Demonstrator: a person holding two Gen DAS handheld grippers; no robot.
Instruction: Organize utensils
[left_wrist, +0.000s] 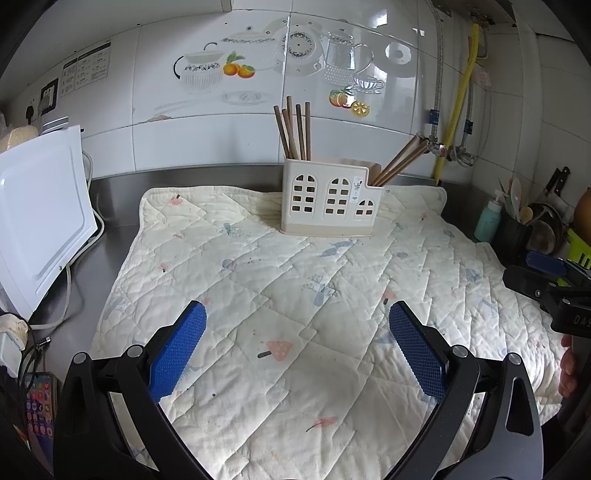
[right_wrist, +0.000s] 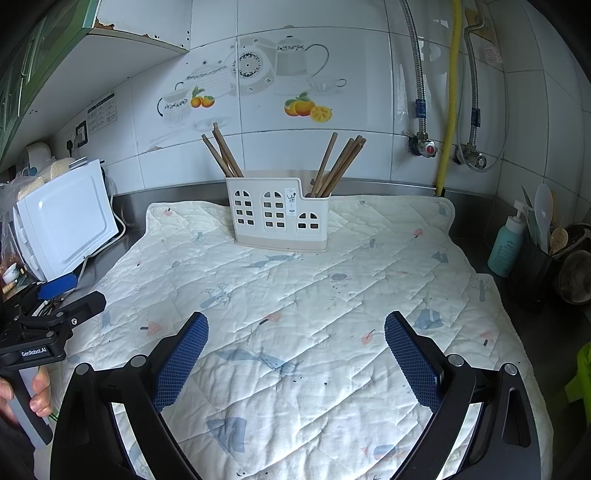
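A white house-shaped utensil holder (left_wrist: 330, 198) stands at the far side of a quilted mat (left_wrist: 288, 295); it also shows in the right wrist view (right_wrist: 279, 214). Brown chopsticks stand in its left compartment (left_wrist: 294, 129) and lean out of its right compartment (left_wrist: 400, 160); the right wrist view shows both bundles, left (right_wrist: 223, 151) and right (right_wrist: 338, 166). My left gripper (left_wrist: 297, 332) is open and empty above the near part of the mat. My right gripper (right_wrist: 295, 339) is open and empty too. Each gripper shows at the edge of the other's view, the right one (left_wrist: 546, 284) and the left one (right_wrist: 70, 295).
A white appliance (left_wrist: 40, 214) stands at the left of the steel counter, with cables and a phone (left_wrist: 38, 406) near it. At the right are a teal bottle (right_wrist: 508, 245), a dark pot with spoons (right_wrist: 543, 258) and pans. Pipes and a yellow hose (right_wrist: 448, 96) run down the tiled wall.
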